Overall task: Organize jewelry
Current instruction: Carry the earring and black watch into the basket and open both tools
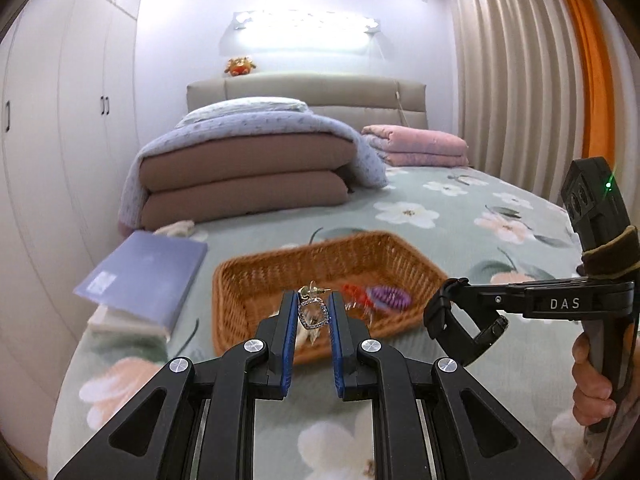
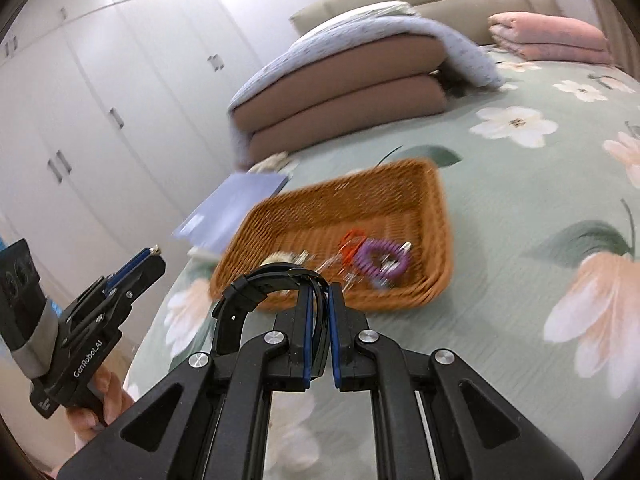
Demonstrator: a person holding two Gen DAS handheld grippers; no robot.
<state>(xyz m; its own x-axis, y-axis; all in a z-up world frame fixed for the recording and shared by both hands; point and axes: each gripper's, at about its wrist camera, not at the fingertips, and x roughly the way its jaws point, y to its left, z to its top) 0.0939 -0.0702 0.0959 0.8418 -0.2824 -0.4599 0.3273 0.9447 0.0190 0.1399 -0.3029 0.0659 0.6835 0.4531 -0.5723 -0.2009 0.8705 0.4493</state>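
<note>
Purple notebook (image 1: pixel 148 276) sits by the bed's left edge, next to the wicker basket (image 1: pixel 280 276); left gripper (image 1: pixel 313 312) pinches a square rhinestone earring (image 1: pixel 314 313) above the basket's near rim; purple hair coil (image 1: pixel 390 298) lies inside; right gripper (image 2: pixel 319 308) is clamped narrow on a black wristwatch (image 2: pixel 256 292).

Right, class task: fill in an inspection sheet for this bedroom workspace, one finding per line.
Surface: bed with floral green cover.
Job's things: earring held by left gripper; black watch held by right gripper; wicker basket holding a purple coil tie and an orange piece.
Clutter: blue book.
Grippers: both shut on items.
Cables: nothing seen.
Surroundings: folded quilts, wardrobe, curtains.
</note>
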